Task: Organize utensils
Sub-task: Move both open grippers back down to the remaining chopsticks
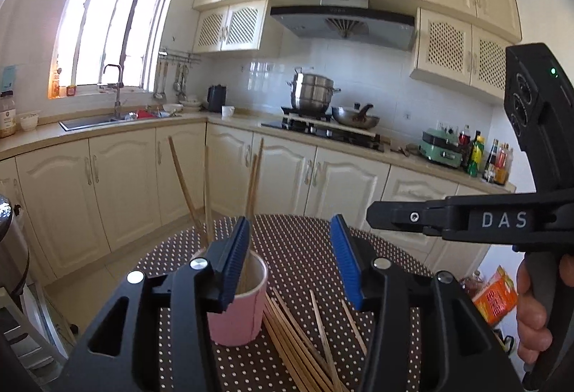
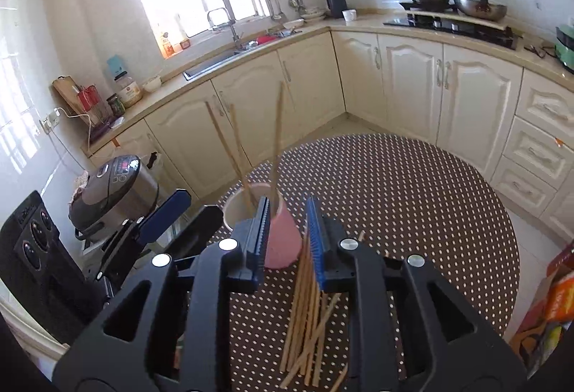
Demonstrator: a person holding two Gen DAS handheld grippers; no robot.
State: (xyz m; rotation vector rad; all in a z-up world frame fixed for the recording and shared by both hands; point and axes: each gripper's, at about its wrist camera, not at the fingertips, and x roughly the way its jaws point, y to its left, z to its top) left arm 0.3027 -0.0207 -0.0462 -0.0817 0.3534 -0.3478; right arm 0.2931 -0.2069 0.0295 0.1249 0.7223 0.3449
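Left wrist view: pink cup stands on the dotted worktop, just beside a loose pile of chopsticks lying flat to its right. Four or so sticks stand upright in the cup, leaning apart. Left gripper fingers roughly half open, nothing between them; the left pad sits in front of the cup's rim, whether touching I cannot tell. Right gripper comes in from the right at a higher level, a hand on its grip.

Right wrist view: right gripper fingers stand a narrow way apart, nothing clamped. The right finger hangs over the near end of the pile; no stick appears pinched. Cup shows just beyond the left finger, standing sticks rising from it.

Progress, as I judge it: early to middling. A few sticks are housed; the greater share, about a dozen, lies on the worktop, some crossed. Left to do: pick up from the pile and drop into the cup, repeatedly. Crossed sticks near the bottom may snag.
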